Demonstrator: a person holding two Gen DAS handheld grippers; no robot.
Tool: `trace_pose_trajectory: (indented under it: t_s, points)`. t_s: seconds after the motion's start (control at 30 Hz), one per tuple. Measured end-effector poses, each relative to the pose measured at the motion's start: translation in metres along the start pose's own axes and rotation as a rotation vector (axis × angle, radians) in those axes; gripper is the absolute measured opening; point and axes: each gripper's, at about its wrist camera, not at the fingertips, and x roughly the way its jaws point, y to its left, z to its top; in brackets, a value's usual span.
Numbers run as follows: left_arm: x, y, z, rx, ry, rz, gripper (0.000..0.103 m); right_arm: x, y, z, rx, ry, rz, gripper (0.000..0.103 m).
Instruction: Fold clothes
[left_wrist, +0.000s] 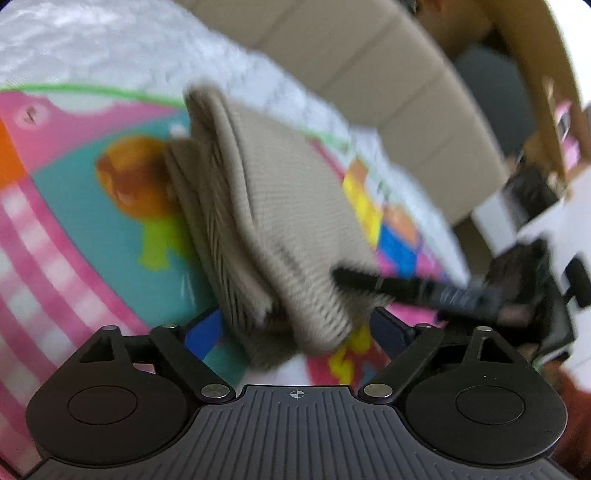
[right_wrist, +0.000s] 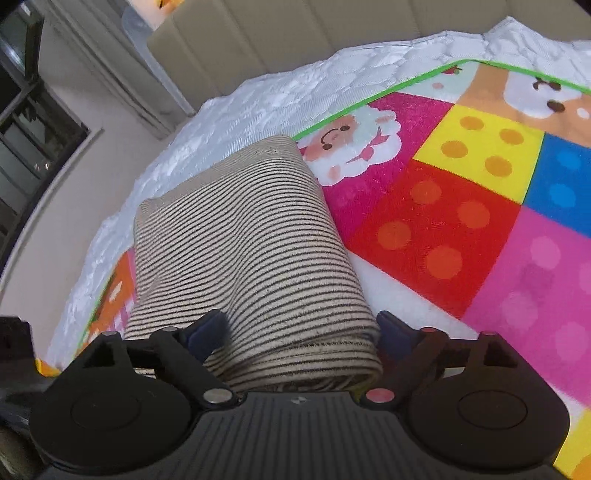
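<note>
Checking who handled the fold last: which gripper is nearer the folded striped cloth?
Too close to call. The folded striped cloth lies between the open jaws of the right gripper and equally between those of the left gripper. Grip contact isn't clear.

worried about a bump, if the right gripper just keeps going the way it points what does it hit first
Most likely the folded striped garment. It already lies between the open fingers of the right gripper, so going on would run along its top, then towards the white quilt. Depth is unclear.
</note>
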Motion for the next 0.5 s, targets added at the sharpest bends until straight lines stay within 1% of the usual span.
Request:
trace_pose_trajectory:
  t_s: [0.03, 0.1, 0.23, 0.3, 0.37, 0.4, 0.43, 0.47, 0.5]
  points:
    - [0.008, -0.002, -0.003, 0.018, 0.027, 0.032, 0.079, 0.001, 0.000, 0.000, 0.002, -0.004, 0.010, 0.102]
    - [0.014, -0.006, -0.006, 0.057, 0.030, 0.067, 0.077, 0.004, 0.002, -0.002, 0.002, -0.006, 0.017, 0.103]
    - [0.012, -0.003, -0.005, 0.031, 0.018, 0.059, 0.071, 0.007, -0.001, 0.002, 0.028, 0.019, 0.025, 0.103]
    - [0.013, -0.003, -0.005, 0.037, 0.020, 0.065, 0.071, 0.006, -0.005, 0.007, 0.046, 0.032, 0.049, 0.103]
    - [0.014, -0.005, -0.006, 0.046, 0.021, 0.070, 0.071, 0.001, -0.009, 0.010, 0.064, 0.018, 0.078, 0.103]
    - [0.015, -0.005, -0.005, 0.044, 0.021, 0.070, 0.071, -0.004, -0.011, 0.011, 0.069, -0.014, 0.073, 0.100]
    - [0.014, -0.004, -0.003, 0.042, 0.021, 0.068, 0.071, -0.011, -0.012, 0.012, 0.072, -0.065, 0.054, 0.090]
    - [0.013, -0.003, -0.002, 0.039, 0.021, 0.066, 0.071, -0.016, -0.013, 0.013, 0.068, -0.100, 0.034, 0.084]
    - [0.013, -0.003, -0.002, 0.038, 0.020, 0.066, 0.071, -0.016, -0.016, 0.014, 0.068, -0.106, 0.027, 0.079]
